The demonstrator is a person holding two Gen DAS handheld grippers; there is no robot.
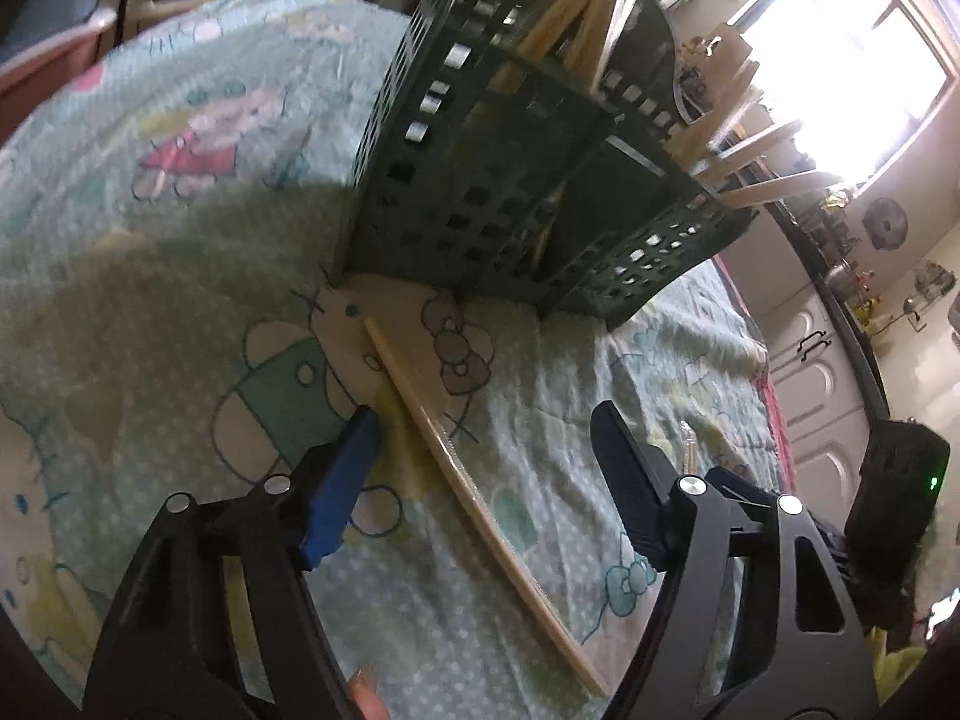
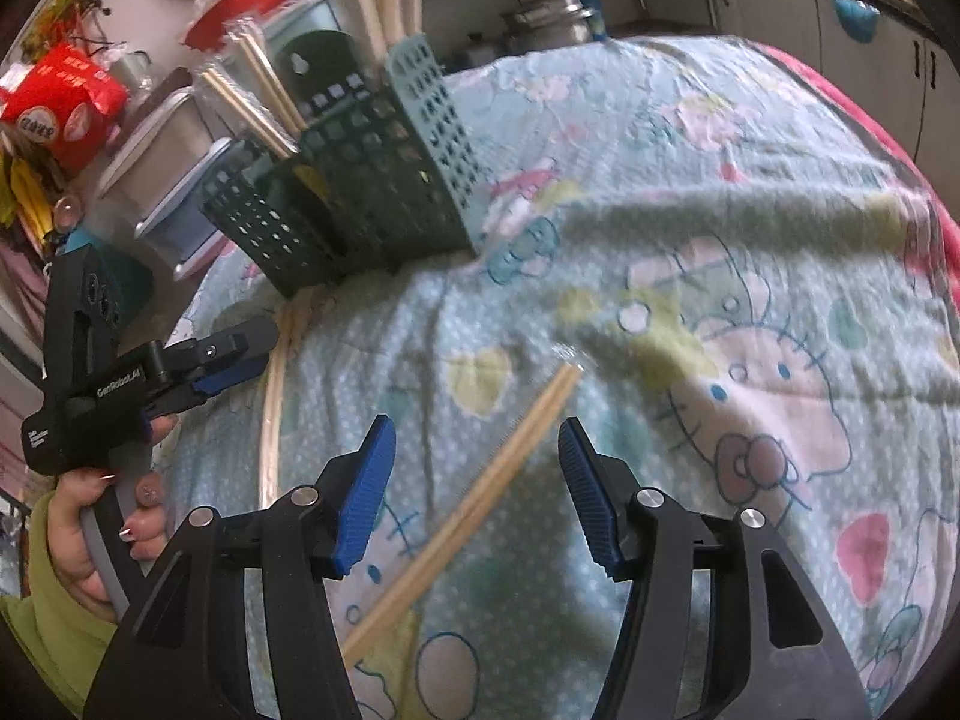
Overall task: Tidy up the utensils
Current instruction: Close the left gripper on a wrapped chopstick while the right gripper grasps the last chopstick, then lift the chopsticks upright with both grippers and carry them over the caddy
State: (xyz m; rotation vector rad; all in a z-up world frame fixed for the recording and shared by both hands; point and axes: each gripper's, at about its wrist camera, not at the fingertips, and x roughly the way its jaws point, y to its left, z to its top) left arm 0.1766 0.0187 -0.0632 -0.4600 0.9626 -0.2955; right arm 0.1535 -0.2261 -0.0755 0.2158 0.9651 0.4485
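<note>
Chopsticks (image 1: 480, 480) in a clear wrapper are seen lying on the cartoon cloth (image 1: 180, 210) in the left wrist view, between the spread fingers of the left tool (image 1: 486, 462). No finger is touching them. A dark green basket (image 1: 480, 192) with more chopsticks is set just beyond.

Another pair of chopsticks (image 2: 480, 498) is seen flat on the cloth in the right wrist view, between the spread, untouching fingers of the right tool (image 2: 477, 492). The basket (image 2: 360, 192) stands farther back on the left.
</note>
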